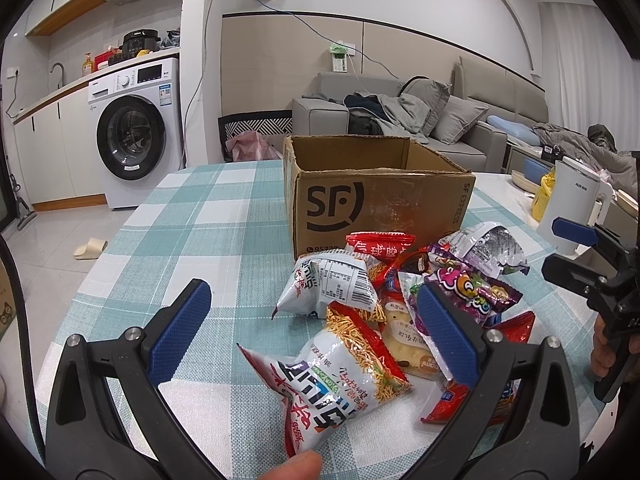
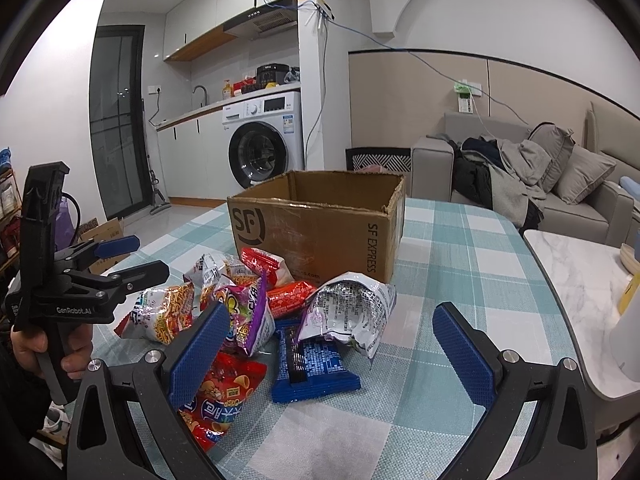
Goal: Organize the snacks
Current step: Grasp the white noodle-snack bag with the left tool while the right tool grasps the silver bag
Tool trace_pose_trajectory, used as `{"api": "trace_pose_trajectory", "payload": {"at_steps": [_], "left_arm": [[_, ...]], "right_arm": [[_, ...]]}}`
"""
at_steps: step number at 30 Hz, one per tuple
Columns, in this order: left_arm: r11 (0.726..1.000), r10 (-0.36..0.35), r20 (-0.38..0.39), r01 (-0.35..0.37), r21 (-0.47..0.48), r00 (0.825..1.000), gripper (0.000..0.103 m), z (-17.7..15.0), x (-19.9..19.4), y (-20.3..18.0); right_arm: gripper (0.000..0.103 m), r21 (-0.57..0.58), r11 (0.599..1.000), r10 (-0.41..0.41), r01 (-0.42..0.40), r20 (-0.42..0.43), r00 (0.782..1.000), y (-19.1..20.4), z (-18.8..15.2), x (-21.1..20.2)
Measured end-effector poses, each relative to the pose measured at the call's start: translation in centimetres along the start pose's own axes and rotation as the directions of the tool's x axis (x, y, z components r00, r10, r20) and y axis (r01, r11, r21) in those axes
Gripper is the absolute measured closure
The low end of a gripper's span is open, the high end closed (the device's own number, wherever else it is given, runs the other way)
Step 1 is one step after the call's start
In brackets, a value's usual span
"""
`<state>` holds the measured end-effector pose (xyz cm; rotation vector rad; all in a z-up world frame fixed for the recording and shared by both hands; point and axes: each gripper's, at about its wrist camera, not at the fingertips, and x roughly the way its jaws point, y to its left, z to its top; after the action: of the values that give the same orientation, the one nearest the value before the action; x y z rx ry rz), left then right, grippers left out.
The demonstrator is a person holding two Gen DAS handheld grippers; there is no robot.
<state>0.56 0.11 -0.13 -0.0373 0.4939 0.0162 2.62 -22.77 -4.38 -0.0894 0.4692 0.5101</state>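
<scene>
An open brown SF Express cardboard box stands on the checked tablecloth; it also shows in the right wrist view. A heap of snack packets lies in front of it. My left gripper is open above the heap, over a white-and-red noodle snack bag. My right gripper is open over a blue wafer packet and a silver-and-purple bag. Each gripper also appears in the other's view: the right gripper at the right edge, the left gripper at the left edge, both open.
A purple candy bag and red packets lie in the heap. A white kettle stands on a marble side table to the right. A washing machine and sofa stand beyond the table.
</scene>
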Motion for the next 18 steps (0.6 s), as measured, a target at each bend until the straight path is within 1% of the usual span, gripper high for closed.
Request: {"api": "trace_pose_trajectory", "payload": {"at_steps": [2,5,7,10,11,13,18], "left_arm": [[1.000,-0.003,0.003,0.003,0.002,1.000,0.000,-0.2,0.1,-0.3],[1.000,-0.017,-0.023,0.017,-0.002,1.000,0.000,-0.2,0.1,-0.3],[1.000,-0.015,-0.040,0.015,-0.003,0.999,0.000,-0.1,0.4,-0.2],[1.000,-0.005,-0.061,0.005,-0.010,0.998,0.000,-0.1,0.7,0.2],[1.000,-0.005,-0.076,0.004,-0.011,0.997,0.000,-0.1,0.9,0.3],[1.000,-0.008,-0.112,0.007,-0.007,0.994,0.000,-0.2,1.3,0.6],[1.000,-0.006,-0.191,0.005,-0.006,0.982,0.000,-0.4,2.7,0.8]], "right_arm": [[0.000,0.011,1.000,0.006,-0.006,-0.021,1.000,-0.3,-0.1,0.6],[0.000,0.018,1.000,0.002,-0.002,-0.046,0.999,-0.4,-0.1,1.0],[0.000,0.024,1.000,0.004,-0.002,-0.082,0.997,-0.5,0.0,1.4],[0.000,0.024,0.999,-0.028,0.031,-0.118,0.993,-0.6,0.1,2.0],[0.000,0.025,0.998,-0.050,0.054,-0.138,0.989,-0.8,0.1,2.4],[0.000,0.031,0.997,-0.060,0.066,-0.167,0.984,-1.0,0.2,2.8],[0.000,0.078,0.994,-0.051,0.070,-0.221,0.974,-2.2,0.3,4.1]]}}
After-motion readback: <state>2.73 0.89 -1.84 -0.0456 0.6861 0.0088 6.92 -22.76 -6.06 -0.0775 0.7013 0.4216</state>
